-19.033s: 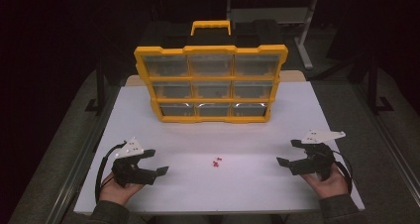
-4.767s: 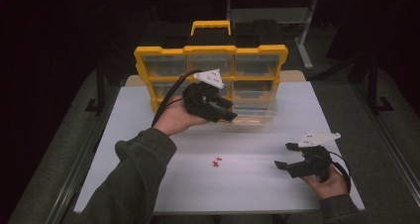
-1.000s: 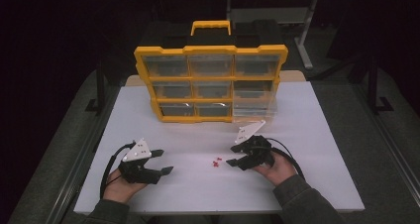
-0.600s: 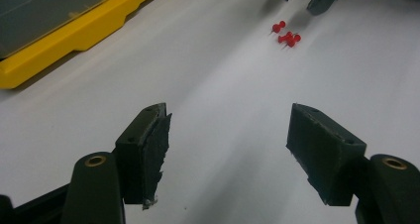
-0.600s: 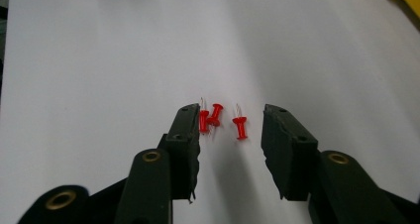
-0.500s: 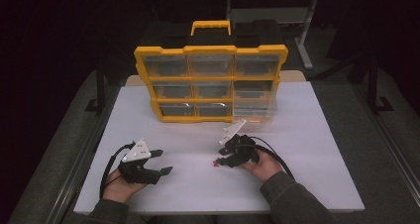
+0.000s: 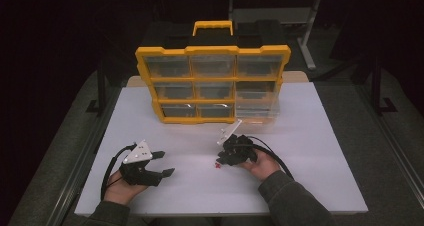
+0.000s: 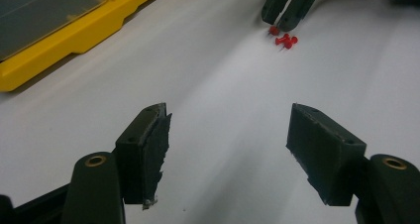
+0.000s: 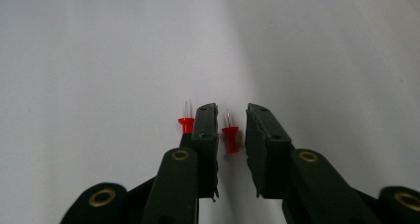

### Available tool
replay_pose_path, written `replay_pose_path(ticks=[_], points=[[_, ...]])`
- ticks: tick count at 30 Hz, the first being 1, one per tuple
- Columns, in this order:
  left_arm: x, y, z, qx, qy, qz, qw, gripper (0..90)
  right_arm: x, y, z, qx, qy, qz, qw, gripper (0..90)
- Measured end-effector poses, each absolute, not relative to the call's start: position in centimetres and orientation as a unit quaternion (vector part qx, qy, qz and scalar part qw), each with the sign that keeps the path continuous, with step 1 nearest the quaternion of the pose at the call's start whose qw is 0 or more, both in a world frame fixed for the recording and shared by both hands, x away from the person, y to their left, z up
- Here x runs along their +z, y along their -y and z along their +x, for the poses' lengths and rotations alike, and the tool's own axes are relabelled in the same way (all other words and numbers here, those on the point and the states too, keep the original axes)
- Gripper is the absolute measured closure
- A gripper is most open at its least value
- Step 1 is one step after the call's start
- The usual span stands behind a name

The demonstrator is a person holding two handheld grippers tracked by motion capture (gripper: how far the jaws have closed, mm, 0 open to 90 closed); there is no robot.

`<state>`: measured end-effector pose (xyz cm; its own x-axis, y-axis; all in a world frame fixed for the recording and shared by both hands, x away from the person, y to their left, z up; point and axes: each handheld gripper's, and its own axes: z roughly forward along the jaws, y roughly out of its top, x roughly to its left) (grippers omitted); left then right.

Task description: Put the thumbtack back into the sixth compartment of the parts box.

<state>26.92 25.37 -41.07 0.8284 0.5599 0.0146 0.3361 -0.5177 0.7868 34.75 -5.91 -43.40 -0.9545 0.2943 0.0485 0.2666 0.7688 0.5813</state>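
— Pins (image 9: 230, 138)! Two little red ones on the white table (image 7: 310, 156), a bit in front of the yellow box (image 7: 212, 83) with the see-through drawers. Where is the right claw?

— The right claw (image 9: 232, 116) is down at the pins, in front of the box. One pin sits between its two black jaws. The other pin (image 9: 186, 123) lies just outside one jaw, right beside it.

— Is it pinching the pin?

— Not that I can see. The jaws have just been closing and stand near each other, but there is a small gap on each side of the pin — the pads don't press on it.

— And the left claw?

— The left claw (image 7: 159, 164) is well to the left of the pins, farther from the box, low over the table. Its jaws are wide apart with nothing in them. From its own camera you can see the pins and the tips of the other claw (image 8: 284, 15) far ahead.
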Motion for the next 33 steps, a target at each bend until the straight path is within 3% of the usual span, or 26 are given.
replay_pose_path(ticks=[8,33], points=[[-41.06,-25.55,26.93,0.133,-0.264,0.858,0.420,32.1,-43.67,5.96,34.85,0.303,-0.941,0.149,0.023,82.5],[-41.09,-25.71,26.95,0.129,-0.265,0.857,0.424,32.2,-42.98,6.36,34.67,0.308,-0.940,0.149,0.022,83.9]])
